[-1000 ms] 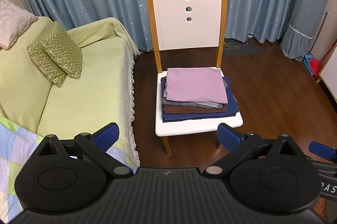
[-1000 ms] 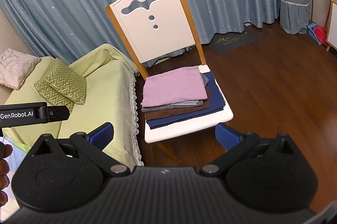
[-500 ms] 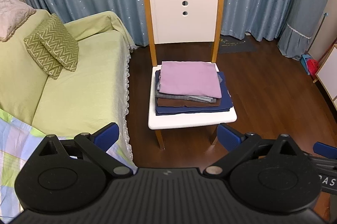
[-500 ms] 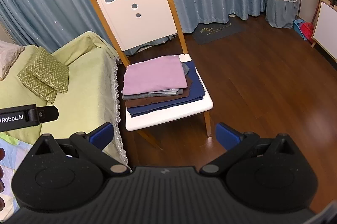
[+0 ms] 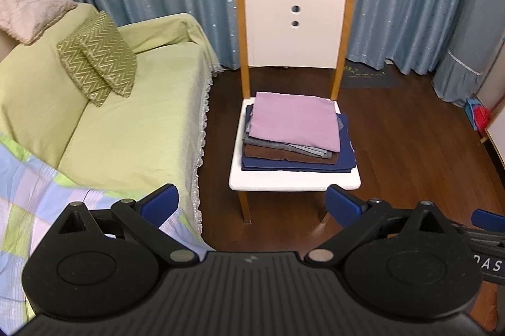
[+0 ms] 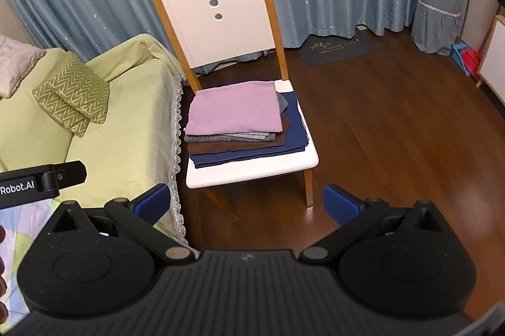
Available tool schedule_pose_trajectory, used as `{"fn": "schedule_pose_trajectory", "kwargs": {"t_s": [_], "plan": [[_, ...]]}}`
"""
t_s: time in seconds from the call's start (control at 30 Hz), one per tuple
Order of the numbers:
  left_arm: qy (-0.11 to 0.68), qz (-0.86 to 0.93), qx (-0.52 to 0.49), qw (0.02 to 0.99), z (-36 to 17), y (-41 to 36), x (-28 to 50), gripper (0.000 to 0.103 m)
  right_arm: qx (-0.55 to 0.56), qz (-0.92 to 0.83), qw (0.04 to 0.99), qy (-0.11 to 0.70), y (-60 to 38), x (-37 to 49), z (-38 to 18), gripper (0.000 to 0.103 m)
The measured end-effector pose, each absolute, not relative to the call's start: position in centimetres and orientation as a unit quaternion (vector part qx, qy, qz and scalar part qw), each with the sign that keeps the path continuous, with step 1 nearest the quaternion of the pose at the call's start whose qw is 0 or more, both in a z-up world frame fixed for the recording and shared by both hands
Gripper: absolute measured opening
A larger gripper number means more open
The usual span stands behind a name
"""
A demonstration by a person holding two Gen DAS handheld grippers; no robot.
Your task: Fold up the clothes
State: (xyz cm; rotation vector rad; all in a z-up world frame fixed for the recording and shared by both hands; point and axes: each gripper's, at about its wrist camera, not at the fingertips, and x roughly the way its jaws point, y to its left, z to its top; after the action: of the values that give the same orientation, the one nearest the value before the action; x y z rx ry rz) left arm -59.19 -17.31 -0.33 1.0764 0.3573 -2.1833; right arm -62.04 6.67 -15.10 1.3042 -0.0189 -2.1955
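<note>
Both grippers, left gripper [image 5: 251,200] and right gripper [image 6: 244,200], hang spread and empty while we face folded clothes [image 5: 293,131] stacked on the chair [image 5: 293,181] seat.

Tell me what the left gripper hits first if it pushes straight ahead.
Probably the chair front, just below the folded stack. The left gripper, jaws open and empty, points there; depth is unclear.

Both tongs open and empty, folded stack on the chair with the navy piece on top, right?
Not quite: the pink piece tops the folded stack; navy lies at the bottom, as the left wrist view shows. Left tongs and right tongs are open and empty, and the stack sits on the chair.
</note>
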Motion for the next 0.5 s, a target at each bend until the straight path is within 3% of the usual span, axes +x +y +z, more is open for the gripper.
{"fn": "schedule_pose_trajectory", "kwargs": {"t_s": [0.5], "plan": [[0.162,-0.816,0.407,0.377,-1.0,-16.9,-57.9,0.101,0.496,-0.801,0.335,0.021,5.6,-63.5,-15.7,0.102]]}}
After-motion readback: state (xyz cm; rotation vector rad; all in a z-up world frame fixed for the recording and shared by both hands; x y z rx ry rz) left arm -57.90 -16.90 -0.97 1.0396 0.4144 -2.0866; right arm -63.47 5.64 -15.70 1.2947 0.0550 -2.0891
